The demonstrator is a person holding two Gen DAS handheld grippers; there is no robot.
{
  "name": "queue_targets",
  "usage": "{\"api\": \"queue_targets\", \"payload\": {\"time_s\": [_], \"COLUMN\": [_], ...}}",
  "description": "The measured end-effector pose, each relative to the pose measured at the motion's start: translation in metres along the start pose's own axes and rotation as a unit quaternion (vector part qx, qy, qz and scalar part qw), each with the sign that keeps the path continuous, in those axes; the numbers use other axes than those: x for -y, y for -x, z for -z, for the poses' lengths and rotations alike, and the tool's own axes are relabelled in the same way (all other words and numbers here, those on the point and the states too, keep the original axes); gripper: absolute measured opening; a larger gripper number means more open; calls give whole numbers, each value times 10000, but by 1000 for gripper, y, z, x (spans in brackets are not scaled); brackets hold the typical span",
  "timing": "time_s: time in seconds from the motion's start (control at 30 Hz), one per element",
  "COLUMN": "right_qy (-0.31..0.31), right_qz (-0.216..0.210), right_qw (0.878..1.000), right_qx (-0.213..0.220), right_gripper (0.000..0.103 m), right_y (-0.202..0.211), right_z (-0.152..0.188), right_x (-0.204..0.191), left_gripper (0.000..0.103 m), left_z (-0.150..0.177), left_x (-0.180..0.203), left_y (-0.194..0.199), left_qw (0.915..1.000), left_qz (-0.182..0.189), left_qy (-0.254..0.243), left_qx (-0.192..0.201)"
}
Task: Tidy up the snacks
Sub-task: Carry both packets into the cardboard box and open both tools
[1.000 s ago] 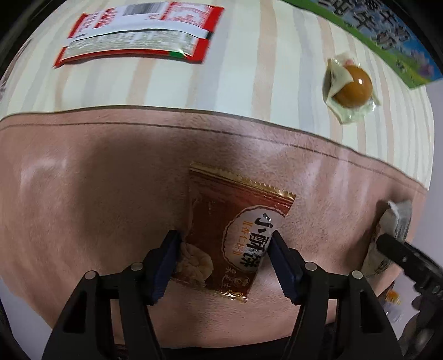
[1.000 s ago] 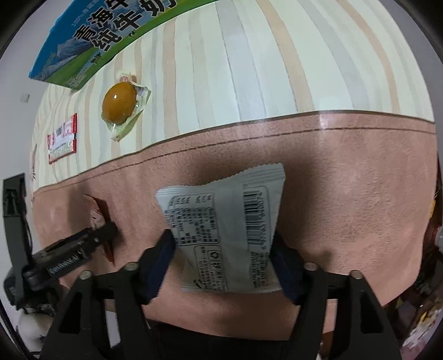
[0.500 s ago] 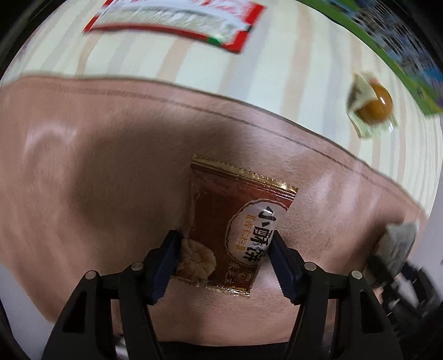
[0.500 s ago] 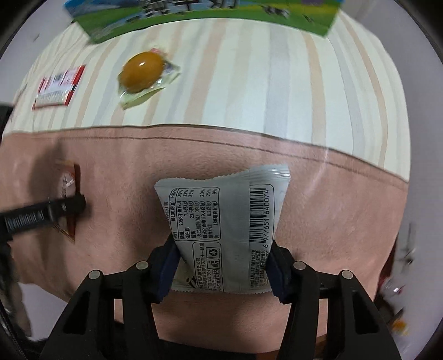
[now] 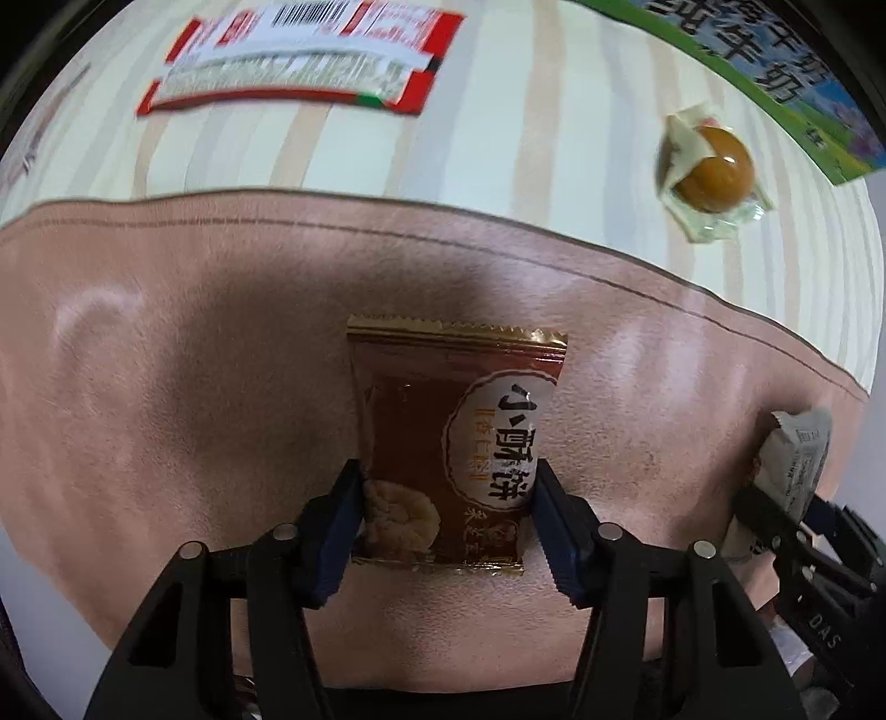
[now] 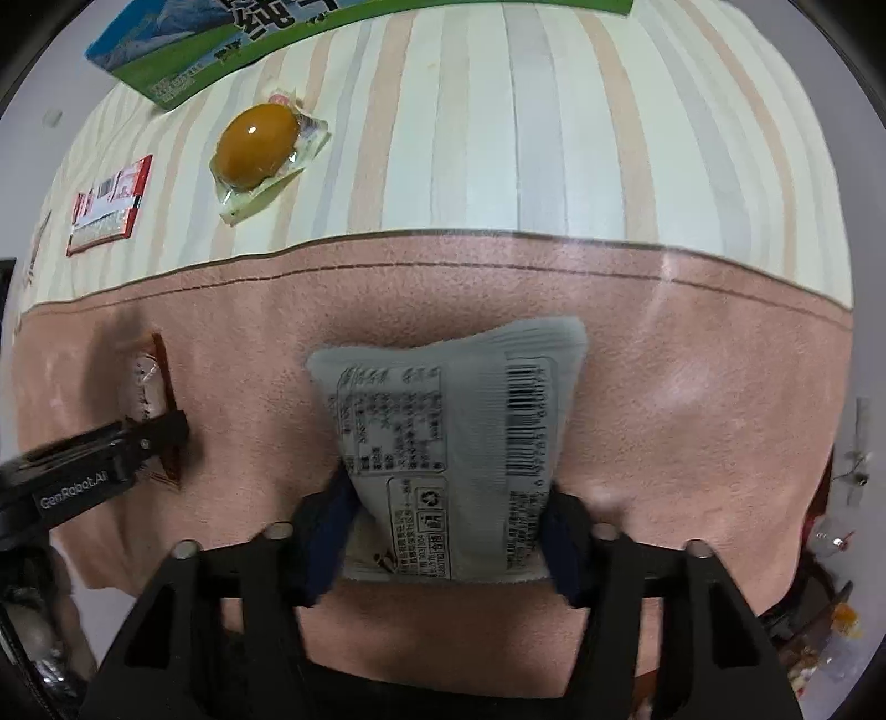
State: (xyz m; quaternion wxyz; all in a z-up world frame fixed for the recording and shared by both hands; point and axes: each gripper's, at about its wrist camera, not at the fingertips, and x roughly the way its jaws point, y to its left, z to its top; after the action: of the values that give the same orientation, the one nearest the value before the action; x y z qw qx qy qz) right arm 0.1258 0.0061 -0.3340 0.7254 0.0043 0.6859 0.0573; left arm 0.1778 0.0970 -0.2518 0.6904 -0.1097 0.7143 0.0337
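My left gripper (image 5: pixel 446 498) is shut on a brown cookie packet (image 5: pixel 451 437) with a gold top edge, held over the pink mat (image 5: pixel 194 360). My right gripper (image 6: pixel 448 520) is shut on a grey snack packet (image 6: pixel 448 437) with a barcode, also over the pink mat (image 6: pixel 692 387). Each gripper shows at the edge of the other view: the right one with the grey packet (image 5: pixel 797 465) at the left view's far right, the left one with the brown packet (image 6: pixel 152 399) at the right view's left.
On the striped cloth (image 5: pixel 526 111) beyond the mat lie a red and white packet (image 5: pixel 299 61), a wrapped brown egg (image 5: pixel 714 169) and a green and blue milk carton (image 5: pixel 775 72). All three also show in the right wrist view: packet (image 6: pixel 108 205), egg (image 6: pixel 257 147), carton (image 6: pixel 221 44).
Both grippers swung about over the mat while keeping hold of their packets. The left view has turned back so the egg and carton sit nearer again.
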Motion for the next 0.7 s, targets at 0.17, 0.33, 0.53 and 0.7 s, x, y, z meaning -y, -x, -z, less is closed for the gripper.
{"api": "queue_targets", "payload": {"time_s": [0.17,0.33,0.53,0.7], "right_qy": [-58,-163,-89,53], "right_qz": [-241,-733,-1203,-1124], "right_qw": [9996,9955,9830,9765], "right_qx": [146,580,1381,1836], "right_gripper": [53,53,53,53], "right_y": [19,73,167,214], "right_z": [1,-24,-89,-159], "right_x": [4,14,17,14], "left_gripper": [56,56,56,56], "left_z": [0,-22,-80,-149], "left_x": [10,30,58,70], "left_y": [25,87,180,225], "left_qw": [9997,9954,9822,9767], "left_qz": [155,685,1202,1172], "left_qy": [-53,-150,-553,-815], "left_qx": [189,652,1334,1600]}}
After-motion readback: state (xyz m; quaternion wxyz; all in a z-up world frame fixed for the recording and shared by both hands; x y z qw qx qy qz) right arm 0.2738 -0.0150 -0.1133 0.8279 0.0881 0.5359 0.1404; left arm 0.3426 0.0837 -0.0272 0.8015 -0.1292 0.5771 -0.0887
